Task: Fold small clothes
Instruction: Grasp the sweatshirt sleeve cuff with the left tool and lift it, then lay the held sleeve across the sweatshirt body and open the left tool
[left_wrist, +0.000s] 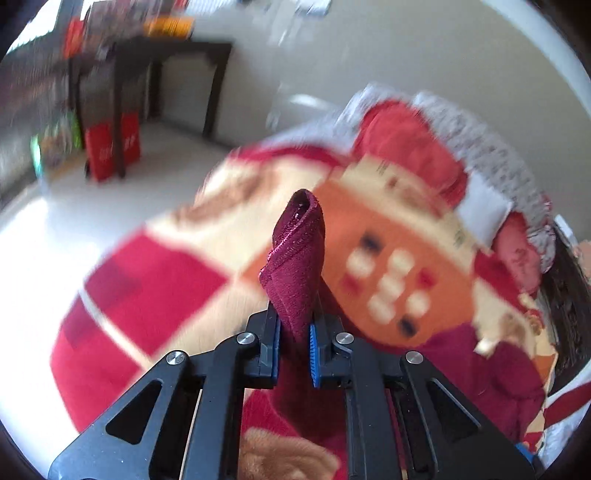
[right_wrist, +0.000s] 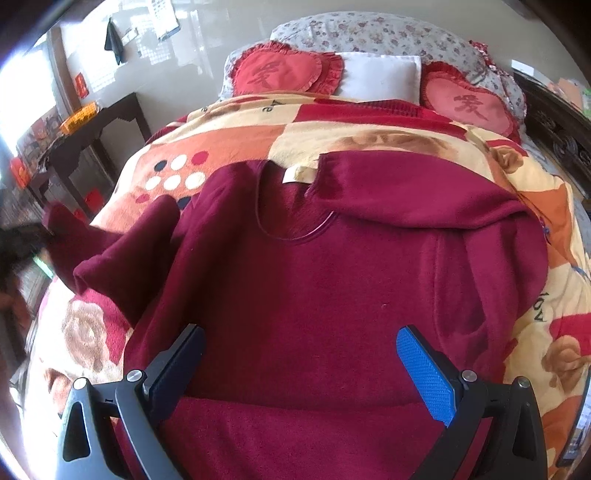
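Bed (right_wrist: 546, 122): patchwork blanket (right_wrist: 229, 133), maroon sweater (right_wrist: 303, 280), perhaps four pillows (right_wrist: 380, 75).

Black gripper (left_wrist: 293, 332), blue pads (right_wrist: 424, 373), silver screws

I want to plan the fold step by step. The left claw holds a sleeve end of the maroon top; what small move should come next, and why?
Probably carry the sleeve inward across the top. The left claw is shut on its cuff, lifted off the blanket, while the other sleeve already lies folded over the chest. The right claw hangs open above the body.
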